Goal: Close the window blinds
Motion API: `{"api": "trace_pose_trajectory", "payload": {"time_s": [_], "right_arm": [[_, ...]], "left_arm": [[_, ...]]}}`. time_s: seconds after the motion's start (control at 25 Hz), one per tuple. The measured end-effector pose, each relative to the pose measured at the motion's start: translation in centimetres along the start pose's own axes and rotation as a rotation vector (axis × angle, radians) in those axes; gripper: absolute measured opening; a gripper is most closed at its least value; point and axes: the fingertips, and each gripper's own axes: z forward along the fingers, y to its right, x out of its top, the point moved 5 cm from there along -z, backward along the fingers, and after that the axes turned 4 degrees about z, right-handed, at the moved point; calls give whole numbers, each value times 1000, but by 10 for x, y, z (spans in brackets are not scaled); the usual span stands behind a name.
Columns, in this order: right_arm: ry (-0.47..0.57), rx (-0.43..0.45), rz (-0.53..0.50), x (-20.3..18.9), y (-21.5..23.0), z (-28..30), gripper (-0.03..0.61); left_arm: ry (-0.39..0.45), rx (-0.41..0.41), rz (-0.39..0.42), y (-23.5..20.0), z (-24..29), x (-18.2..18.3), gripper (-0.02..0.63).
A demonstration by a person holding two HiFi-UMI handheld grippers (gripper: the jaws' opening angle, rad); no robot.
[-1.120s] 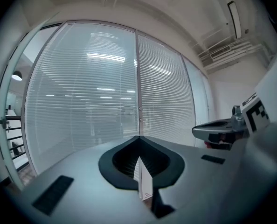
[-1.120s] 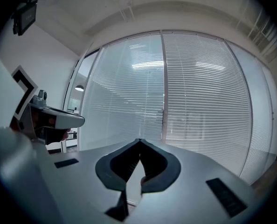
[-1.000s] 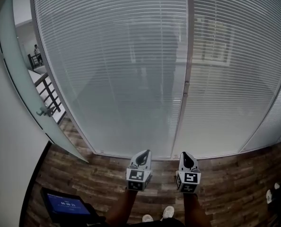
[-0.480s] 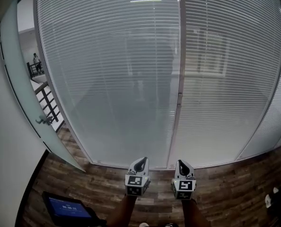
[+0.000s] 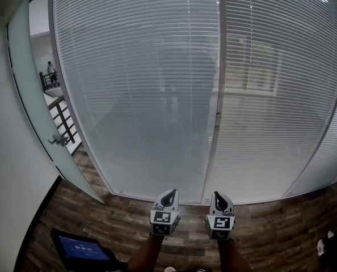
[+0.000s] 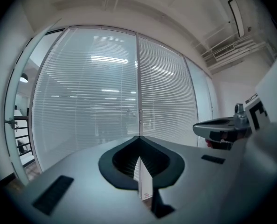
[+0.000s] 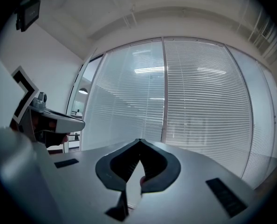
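White horizontal blinds (image 5: 140,89) hang behind a floor-to-ceiling glass wall, and a second panel (image 5: 276,95) lies right of a metal post (image 5: 218,95). The slats stand tilted, so a dim room shows through them. My left gripper (image 5: 169,192) and right gripper (image 5: 216,195) are held side by side low in the head view, short of the glass, both shut and empty. In the left gripper view the jaws (image 6: 138,137) meet at a point facing the blinds (image 6: 92,101). The right gripper (image 7: 139,140) points the same way at the blinds (image 7: 199,97).
A frosted glass door (image 5: 35,106) with a lever handle (image 5: 59,140) stands ajar at the left, and a railing and a distant person (image 5: 51,71) show beyond it. A screen (image 5: 80,247) lies at the lower left on the wooden floor (image 5: 282,225).
The head view has tipped up a little, so the grippers sit lower in the frame and the person's shoes have dropped out of sight. Both grippers stay shut and side by side.
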Motion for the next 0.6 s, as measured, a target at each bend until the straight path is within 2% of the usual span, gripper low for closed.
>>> {"api": "trace_pose_trajectory", "payload": {"time_s": [0.24,0.4,0.6], "right_arm": [[-22,-11,21,7,2,-7,3],[4,-4,-36,-5,11,-5,3],[-13,-13,-33,-4,17,-7,3]], "left_arm": [[-8,16,-6,-1,1,-1,-6],[5,4,5,11,3,4,-6],[5,-2,11,19,6,5,-6]]}}
